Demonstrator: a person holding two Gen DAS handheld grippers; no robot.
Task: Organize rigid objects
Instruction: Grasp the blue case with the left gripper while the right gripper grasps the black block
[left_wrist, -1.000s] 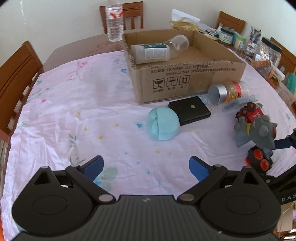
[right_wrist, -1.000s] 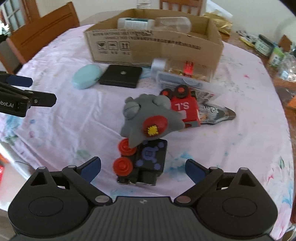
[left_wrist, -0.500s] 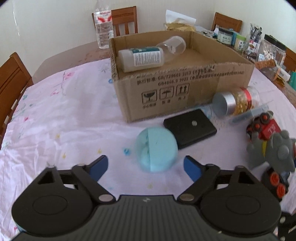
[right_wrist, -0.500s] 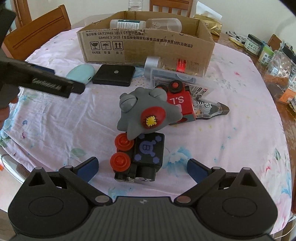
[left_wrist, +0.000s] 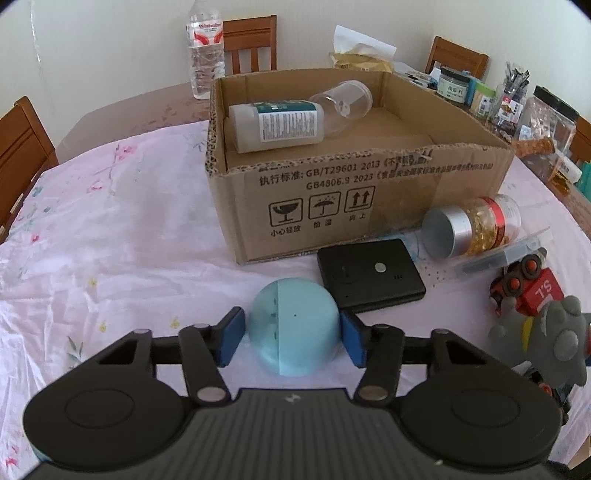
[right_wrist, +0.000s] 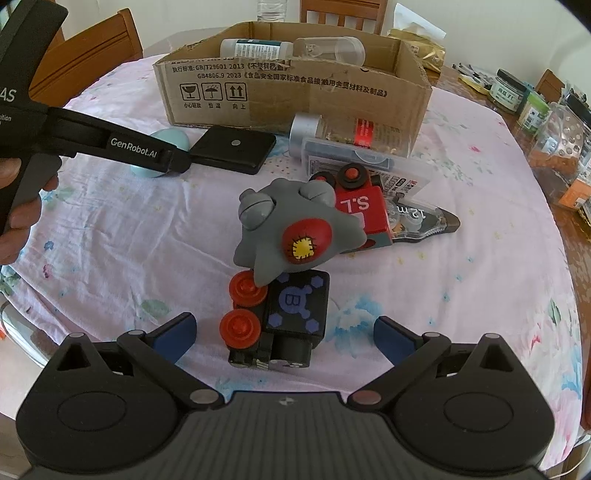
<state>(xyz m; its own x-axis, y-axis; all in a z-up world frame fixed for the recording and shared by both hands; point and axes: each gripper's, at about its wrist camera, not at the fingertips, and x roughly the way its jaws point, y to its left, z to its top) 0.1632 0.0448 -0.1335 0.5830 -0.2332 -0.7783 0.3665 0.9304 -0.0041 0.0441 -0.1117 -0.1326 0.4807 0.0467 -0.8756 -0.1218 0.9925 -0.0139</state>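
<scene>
Left gripper (left_wrist: 291, 334): pads pressed against both sides of the blue case (left_wrist: 293, 328), lower centre of frame.
Right gripper (right_wrist: 283, 334): spread wide, holding nothing.
Risk: the rounded case may squirt out before reaching the box (left_wrist: 369, 184).

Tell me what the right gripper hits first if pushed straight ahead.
The right gripper would most likely meet the black toy car lying between its open fingers, then the gray figure behind it. Depth is unclear.

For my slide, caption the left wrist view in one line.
Left gripper straddles a pale blue rounded plastic case on the floral tablecloth, before an open cardboard box holding two bottles.
</scene>
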